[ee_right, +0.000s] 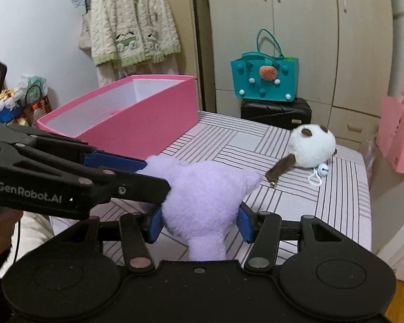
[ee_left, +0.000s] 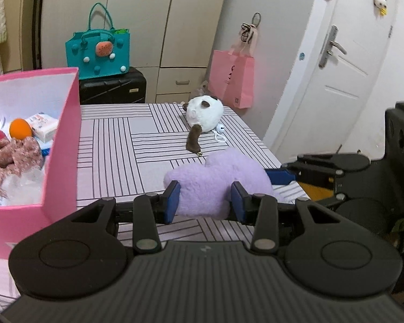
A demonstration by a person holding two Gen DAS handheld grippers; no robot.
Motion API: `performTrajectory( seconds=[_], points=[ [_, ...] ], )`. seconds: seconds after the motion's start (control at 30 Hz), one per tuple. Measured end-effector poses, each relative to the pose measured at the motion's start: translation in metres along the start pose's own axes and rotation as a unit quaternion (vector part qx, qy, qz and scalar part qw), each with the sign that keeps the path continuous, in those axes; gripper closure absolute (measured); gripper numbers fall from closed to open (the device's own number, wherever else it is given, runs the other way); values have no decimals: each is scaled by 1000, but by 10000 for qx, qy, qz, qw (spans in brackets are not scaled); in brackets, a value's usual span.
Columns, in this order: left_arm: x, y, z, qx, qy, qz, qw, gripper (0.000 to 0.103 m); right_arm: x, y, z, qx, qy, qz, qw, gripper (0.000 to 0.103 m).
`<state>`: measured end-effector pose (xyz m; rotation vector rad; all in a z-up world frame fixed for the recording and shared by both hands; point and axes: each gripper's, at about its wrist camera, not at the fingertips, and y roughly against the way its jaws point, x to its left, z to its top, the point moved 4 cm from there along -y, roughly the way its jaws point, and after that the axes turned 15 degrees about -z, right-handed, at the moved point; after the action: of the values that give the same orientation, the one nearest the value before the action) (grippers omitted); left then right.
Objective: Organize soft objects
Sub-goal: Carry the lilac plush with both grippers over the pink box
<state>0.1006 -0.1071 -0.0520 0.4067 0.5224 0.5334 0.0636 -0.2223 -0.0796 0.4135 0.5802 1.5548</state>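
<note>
A lilac plush star pillow (ee_left: 215, 180) hangs above the striped table, held from two sides. My left gripper (ee_left: 206, 202) is shut on one of its lobes. My right gripper (ee_right: 199, 224) is shut on another lobe of the pillow (ee_right: 202, 196); in the left wrist view it (ee_left: 296, 173) comes in from the right. The left gripper (ee_right: 148, 173) crosses the right wrist view from the left. A white plush animal with brown ears and tail (ee_left: 203, 119) lies on the far part of the table. The pink box (ee_left: 59, 145) on the left holds soft items.
The striped tablecloth (ee_left: 137, 134) covers the table. A teal bag (ee_left: 98, 51) sits on a black suitcase (ee_left: 113, 88) behind it. A pink paper bag (ee_left: 233, 78) hangs by the door. A small white bell charm (ee_right: 319, 173) lies beside the plush animal. A knit cardigan (ee_right: 132, 21) hangs behind the box.
</note>
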Motion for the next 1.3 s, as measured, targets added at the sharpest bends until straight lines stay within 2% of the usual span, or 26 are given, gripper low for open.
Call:
performTrajectory(
  seconds=[0.33, 0.73, 0.93, 1.03, 1.3],
  points=[
    [-2, 46, 10, -164, -239, -163, 9994, 64, 29, 32, 28, -136, 380, -73, 9992, 43],
    [32, 103, 33, -469, 1, -371, 9982, 63, 74, 45, 75, -349, 790, 31, 9963, 43],
    [61, 138, 44, -735, 37, 9, 9973, 63, 112, 39, 109, -626, 1170, 176, 9910, 43],
    [81, 154, 45, -857, 127, 265, 9959, 63, 133, 25, 125, -711, 1284, 426, 9882, 43],
    [146, 167, 54, -747, 590, 793, 9923, 63, 174, -29, 152, -534, 1464, 1092, 9817, 43]
  ],
)
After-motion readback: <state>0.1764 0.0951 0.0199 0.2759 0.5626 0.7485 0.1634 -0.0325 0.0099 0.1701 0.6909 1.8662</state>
